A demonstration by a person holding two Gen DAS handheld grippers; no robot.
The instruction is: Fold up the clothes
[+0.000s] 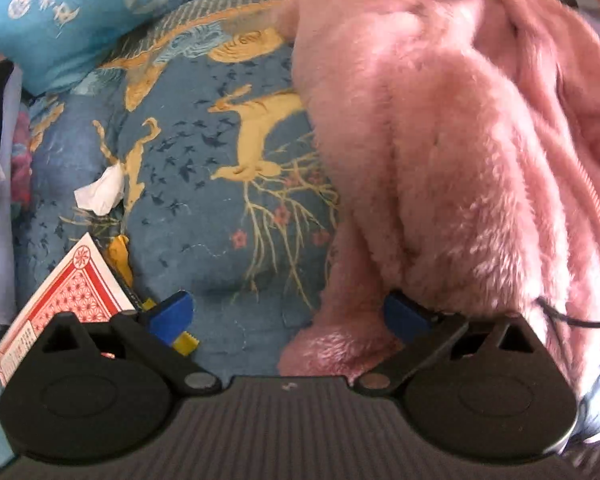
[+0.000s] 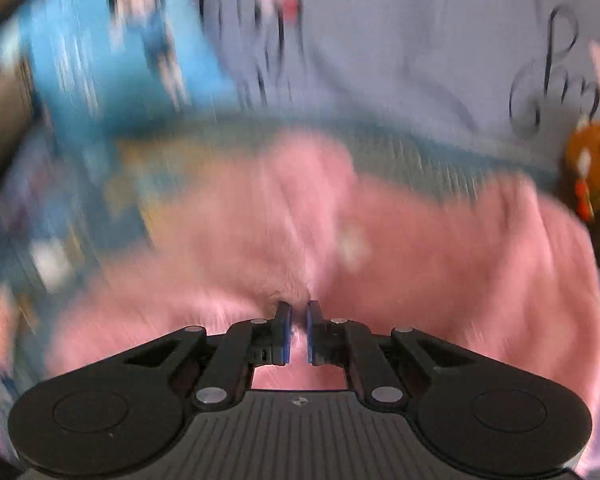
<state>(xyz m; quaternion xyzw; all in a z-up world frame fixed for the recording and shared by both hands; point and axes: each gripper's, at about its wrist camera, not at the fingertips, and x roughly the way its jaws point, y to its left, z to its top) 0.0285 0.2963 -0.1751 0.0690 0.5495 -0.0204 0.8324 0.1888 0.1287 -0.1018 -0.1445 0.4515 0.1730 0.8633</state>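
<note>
Left gripper (image 1: 288, 316) spread wide, 2 blue fingertips (image 1: 172, 314) well apart, nothing between them. Its right-hand tip sits against the lower fringe of the pink fleece garment (image 1: 440, 152), not pinching it. The garment is bunched in thick folds over the right side of the blue patterned bedspread (image 1: 204, 184), with a zipper line visible near the right edge of the left wrist view.

On the bedspread's left side: a crumpled white tissue (image 1: 102, 190), a red-and-white card box (image 1: 66, 300) at the lower left just beside the left fingertip, and a yellow item (image 1: 120, 258) partly under the box, can't tell what it is. Light blue cushion (image 1: 56, 16) with white print at the far left corner.

Right gripper (image 2: 299, 330) closed tight on a pinch of the pink fleece garment (image 2: 420, 264), pads (image 2: 286, 332) nearly touching with fleece squeezed between. Right wrist view is heavily motion-blurred. Behind the garment: lavender fabric (image 2: 400, 48) with black script, the cushion (image 2: 100, 52) at upper left, an orange-brown plush toy (image 2: 594, 164) at the right edge.
</note>
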